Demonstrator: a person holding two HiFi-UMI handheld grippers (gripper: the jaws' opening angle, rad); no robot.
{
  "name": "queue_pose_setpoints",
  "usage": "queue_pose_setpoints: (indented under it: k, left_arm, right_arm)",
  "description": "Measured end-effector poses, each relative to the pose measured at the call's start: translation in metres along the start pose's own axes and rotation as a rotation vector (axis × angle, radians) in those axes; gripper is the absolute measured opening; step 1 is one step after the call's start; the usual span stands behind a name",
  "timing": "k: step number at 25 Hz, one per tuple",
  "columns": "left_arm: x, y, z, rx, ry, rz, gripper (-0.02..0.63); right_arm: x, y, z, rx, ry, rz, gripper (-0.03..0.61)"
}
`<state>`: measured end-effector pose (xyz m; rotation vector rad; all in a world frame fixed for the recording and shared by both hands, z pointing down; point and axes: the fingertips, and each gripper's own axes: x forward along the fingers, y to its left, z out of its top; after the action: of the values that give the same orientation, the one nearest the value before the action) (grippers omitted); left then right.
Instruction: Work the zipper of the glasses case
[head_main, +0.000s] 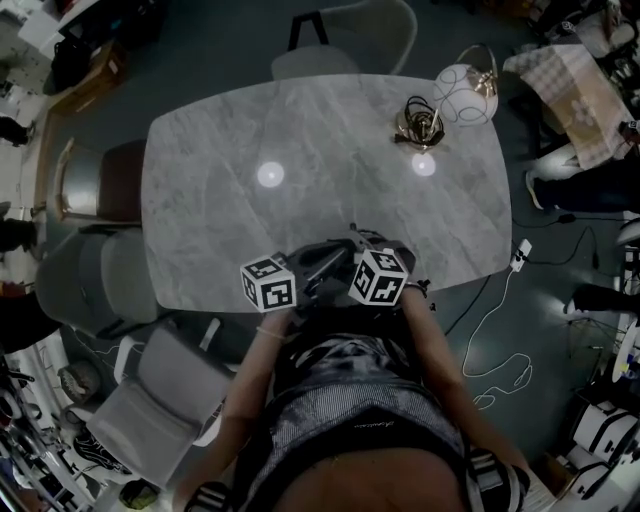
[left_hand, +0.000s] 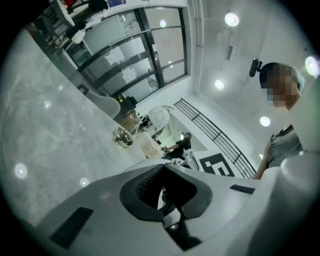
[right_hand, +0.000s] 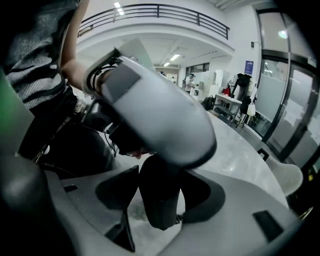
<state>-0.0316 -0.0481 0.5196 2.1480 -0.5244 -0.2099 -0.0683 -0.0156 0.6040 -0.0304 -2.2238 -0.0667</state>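
Observation:
The dark glasses case (head_main: 328, 258) is held just above the near edge of the marble table (head_main: 230, 200), between the two marker cubes. My right gripper (right_hand: 160, 200) is shut on one rounded end of the case (right_hand: 158, 182), which fills the gap between its jaws. My left gripper (left_hand: 166, 200) is shut, with a small shiny piece, apparently the zipper pull (left_hand: 172, 218), pinched between its pads. In the right gripper view, the left gripper's grey body (right_hand: 160, 120) lies directly over the case. In the head view, the left gripper (head_main: 303, 278) and right gripper (head_main: 348, 270) nearly meet.
A brass ornament (head_main: 418, 124) and a wire-and-glass globe (head_main: 464, 92) stand at the table's far right. Grey chairs (head_main: 150, 390) sit at my left, and another chair (head_main: 345, 40) stands at the far side. White cables (head_main: 500, 320) trail on the floor at right.

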Motion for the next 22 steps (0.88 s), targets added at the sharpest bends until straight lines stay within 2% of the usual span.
queue_pose_setpoints:
  k: [4, 6, 8, 10, 13, 19, 22]
  left_arm:
    - [-0.03, 0.033, 0.015, -0.011, -0.07, 0.118, 0.006]
    - [-0.046, 0.047, 0.014, -0.021, -0.056, 0.157, 0.008]
    - [-0.055, 0.057, 0.004, -0.036, 0.0, 0.173, 0.009]
    - [-0.055, 0.06, -0.011, -0.026, 0.082, 0.175, 0.032]
    - [-0.043, 0.054, -0.026, 0.05, 0.188, 0.168, 0.087]
    - [-0.03, 0.043, -0.028, 0.127, 0.262, 0.124, 0.123]
    - [-0.026, 0.034, -0.029, 0.13, 0.301, 0.059, 0.129]
  right_arm:
    - [-0.009, -0.004, -0.004, 0.032, -0.03, -0.01, 0.299]
    - [-0.014, -0.006, -0.007, 0.058, -0.049, -0.016, 0.301]
    - [-0.019, -0.007, -0.009, 0.074, -0.062, -0.02, 0.301]
    - [-0.02, -0.007, -0.01, 0.075, -0.069, -0.022, 0.301]
    - [-0.019, -0.006, -0.01, 0.06, -0.07, -0.022, 0.301]
    - [-0.017, -0.003, -0.008, 0.031, -0.061, -0.014, 0.301]
    - [-0.013, 0.002, -0.007, -0.019, -0.05, 0.0, 0.301]
